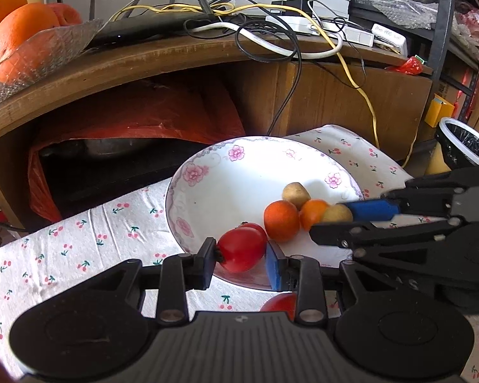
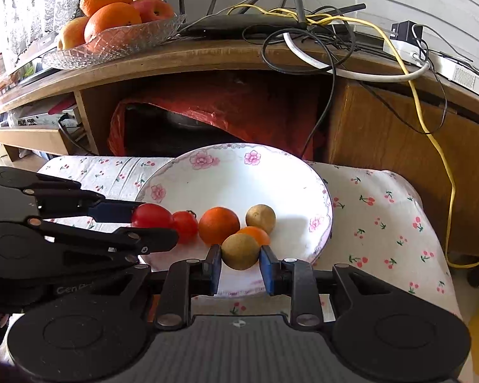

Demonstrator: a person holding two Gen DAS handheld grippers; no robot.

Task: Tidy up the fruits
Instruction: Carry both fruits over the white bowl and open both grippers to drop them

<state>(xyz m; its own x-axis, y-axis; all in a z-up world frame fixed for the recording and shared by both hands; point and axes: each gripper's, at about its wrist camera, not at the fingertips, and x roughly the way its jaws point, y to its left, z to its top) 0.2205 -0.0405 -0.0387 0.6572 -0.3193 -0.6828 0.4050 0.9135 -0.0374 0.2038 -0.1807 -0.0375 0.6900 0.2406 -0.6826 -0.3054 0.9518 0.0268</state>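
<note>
Left wrist: left gripper (image 1: 241,260) clamps soft tomato (image 1: 242,249) across its middle; right gripper (image 2: 241,266) pinches firm brown fruit (image 2: 240,252); squeeze lightly.

Counted one flowered plate (image 2: 239,172). Tallied six small fruits at it:
- two red ones, a held tomato (image 1: 241,249) and a loose tomato (image 2: 186,225)
- two small oranges (image 2: 218,225)
- two brownish-yellow ones, a held brown fruit (image 2: 241,252) and a loose brown fruit (image 2: 261,218)

Noted one more red round thing (image 1: 279,301), mostly hidden, kind unclear. Found one glass dish (image 2: 137,41) on the shelf, with two big oranges (image 2: 111,19) and two apples (image 2: 153,9). Counted two tools: left gripper (image 1: 241,257) and right gripper (image 2: 241,263).
</note>
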